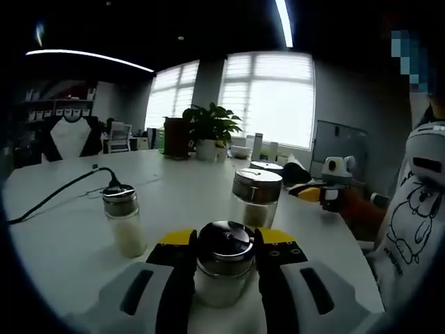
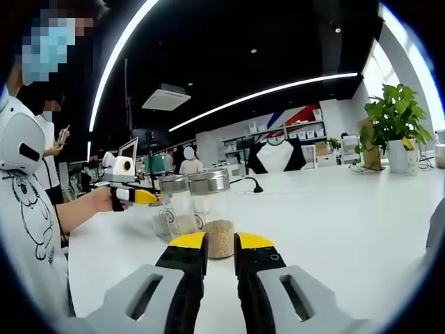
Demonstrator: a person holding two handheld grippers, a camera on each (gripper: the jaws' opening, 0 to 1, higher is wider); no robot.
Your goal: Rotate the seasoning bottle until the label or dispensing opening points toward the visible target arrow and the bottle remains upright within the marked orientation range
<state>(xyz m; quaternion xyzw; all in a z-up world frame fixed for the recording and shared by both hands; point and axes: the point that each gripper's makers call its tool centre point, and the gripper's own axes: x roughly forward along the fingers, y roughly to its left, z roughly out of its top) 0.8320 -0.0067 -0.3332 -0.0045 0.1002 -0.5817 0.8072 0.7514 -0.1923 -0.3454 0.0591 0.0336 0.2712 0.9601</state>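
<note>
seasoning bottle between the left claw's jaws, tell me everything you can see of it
The seasoning bottle is a clear glass jar with a shiny metal dispensing cap, holding pale, whitish contents. It stands upright on the white table. The left claw has a black, yellow-tipped jaw against each side of it. No label shows.

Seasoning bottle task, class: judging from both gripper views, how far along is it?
Done: the left hand-held gripper has closed its jaws on the clear glass seasoning bottle with a shiny metal cap, which stands upright on the white table.
In hand: that grasp.
Left: turning it; no target arrow is visible to check against. The right hand-held gripper holds nothing.
</note>
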